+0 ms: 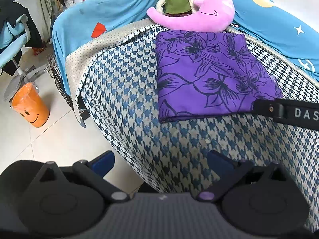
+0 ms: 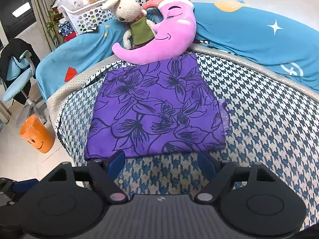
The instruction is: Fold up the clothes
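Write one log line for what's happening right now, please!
stage: purple floral cloth folded flat on houndstooth cover | left gripper: open, empty | right gripper: open, empty, at cloth's near edge

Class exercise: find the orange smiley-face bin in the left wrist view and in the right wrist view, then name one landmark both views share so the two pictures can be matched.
Left wrist view: the orange smiley-face bin stands on the floor at the left edge, about mid-height.
Right wrist view: the bin stands on the floor at the far left, just below mid-height.
Shared landmark: the pink moon pillow at the far edge of the purple floral cloth.
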Motion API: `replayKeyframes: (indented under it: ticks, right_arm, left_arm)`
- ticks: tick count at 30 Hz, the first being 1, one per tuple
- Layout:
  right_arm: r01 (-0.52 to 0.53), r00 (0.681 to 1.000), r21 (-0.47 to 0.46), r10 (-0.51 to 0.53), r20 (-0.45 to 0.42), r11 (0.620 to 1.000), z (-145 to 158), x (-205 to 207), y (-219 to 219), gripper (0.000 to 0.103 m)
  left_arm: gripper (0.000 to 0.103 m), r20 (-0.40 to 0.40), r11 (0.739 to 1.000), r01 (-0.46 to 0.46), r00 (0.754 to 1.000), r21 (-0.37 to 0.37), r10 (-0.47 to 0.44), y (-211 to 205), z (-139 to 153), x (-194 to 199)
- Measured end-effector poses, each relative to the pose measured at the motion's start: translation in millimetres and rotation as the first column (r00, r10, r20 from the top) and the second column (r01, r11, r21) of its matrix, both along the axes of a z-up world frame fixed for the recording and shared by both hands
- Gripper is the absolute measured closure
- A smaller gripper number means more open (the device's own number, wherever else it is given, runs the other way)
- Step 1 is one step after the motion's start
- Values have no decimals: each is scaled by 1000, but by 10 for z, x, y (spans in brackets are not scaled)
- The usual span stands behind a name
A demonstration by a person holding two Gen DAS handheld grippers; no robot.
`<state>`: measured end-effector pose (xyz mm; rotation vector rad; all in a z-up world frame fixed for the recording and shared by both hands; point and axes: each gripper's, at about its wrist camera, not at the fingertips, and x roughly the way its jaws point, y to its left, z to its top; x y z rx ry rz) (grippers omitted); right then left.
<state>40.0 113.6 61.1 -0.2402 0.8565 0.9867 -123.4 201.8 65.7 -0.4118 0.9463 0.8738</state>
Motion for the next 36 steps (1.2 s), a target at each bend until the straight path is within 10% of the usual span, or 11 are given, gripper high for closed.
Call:
replayKeyframes:
  ticks: [36]
  right_arm:
    - [34,999,-20,-33,17,999,93,-27,-224,23]
  left_arm:
    - [0,14,999,50,999,8,-50,-236,117,29]
